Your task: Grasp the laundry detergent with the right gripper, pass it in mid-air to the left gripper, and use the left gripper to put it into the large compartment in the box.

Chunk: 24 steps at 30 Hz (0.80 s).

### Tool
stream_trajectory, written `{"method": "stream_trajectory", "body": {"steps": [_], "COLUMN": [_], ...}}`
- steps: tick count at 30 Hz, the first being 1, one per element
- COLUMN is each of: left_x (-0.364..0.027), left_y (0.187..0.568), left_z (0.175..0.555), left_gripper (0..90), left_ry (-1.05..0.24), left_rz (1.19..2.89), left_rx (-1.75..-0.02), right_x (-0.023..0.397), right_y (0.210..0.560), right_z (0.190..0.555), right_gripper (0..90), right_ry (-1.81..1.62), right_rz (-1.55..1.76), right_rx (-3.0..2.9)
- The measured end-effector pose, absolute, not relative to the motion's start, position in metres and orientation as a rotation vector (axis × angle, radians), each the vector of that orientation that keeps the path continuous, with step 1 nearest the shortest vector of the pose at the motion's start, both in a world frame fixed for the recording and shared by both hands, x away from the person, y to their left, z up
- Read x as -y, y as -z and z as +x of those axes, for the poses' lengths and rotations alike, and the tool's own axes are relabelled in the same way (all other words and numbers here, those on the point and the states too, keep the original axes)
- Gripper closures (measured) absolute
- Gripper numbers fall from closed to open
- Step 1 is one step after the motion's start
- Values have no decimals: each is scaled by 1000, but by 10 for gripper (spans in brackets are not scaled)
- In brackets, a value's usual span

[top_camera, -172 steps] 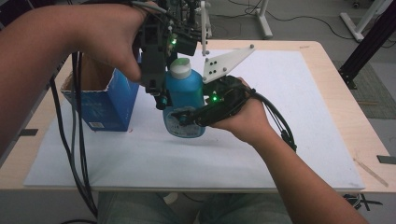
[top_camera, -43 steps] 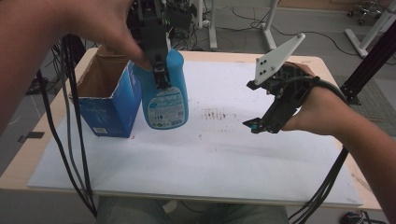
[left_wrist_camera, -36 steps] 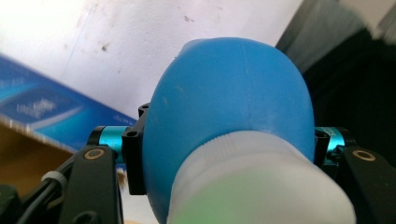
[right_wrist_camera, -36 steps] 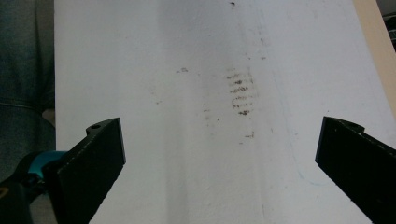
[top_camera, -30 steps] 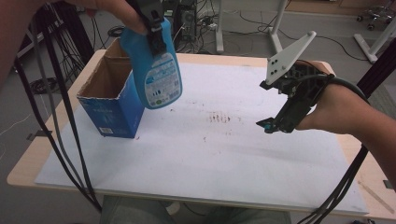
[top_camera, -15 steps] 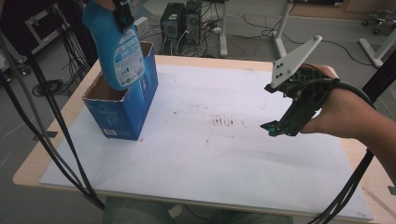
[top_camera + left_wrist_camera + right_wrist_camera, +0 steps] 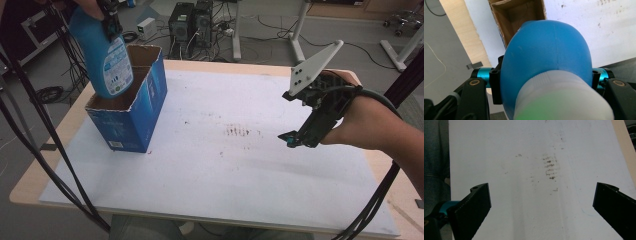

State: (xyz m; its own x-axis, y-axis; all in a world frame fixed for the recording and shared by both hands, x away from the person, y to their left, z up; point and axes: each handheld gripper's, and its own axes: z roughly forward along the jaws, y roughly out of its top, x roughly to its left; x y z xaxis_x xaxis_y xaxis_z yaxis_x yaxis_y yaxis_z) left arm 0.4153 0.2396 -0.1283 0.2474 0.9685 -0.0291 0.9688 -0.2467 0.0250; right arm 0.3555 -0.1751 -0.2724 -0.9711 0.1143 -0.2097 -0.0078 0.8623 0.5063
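The blue bottle (image 7: 104, 55) hangs tilted, its base over the open cardboard box (image 7: 131, 107) directly below the left gripper (image 7: 111, 22), whose jaws pinch its neck. The right gripper (image 7: 300, 137) hovers well apart above the white sheet (image 7: 225, 165), jaws spread and empty.

Blue bottle (image 7: 102, 52), white cap (image 7: 560, 100); blue box (image 7: 132, 112).

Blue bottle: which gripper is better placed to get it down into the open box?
Left. The left gripper is shut on the blue bottle, tilted over the open box. The right gripper hangs open and empty over the white sheet, well away from the box.
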Motion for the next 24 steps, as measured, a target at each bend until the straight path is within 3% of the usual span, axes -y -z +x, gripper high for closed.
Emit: {"method": "stream_trajectory", "body": {"steps": [12,24], "left_x": [-244,-241], "left_y": [190,251], "left_z": [426,429], "left_gripper": [378,378], "left_ry": [46,38], "left_rz": [2688,2927], "left_rx": [-1626,-1159], "right_x": [172,166], "right_y": [275,281], "right_z": [357,359], "right_gripper": [6,6], "right_ry": [-744,-720], "right_rz": [95,100], "right_rx": [-2808,-2831]}}
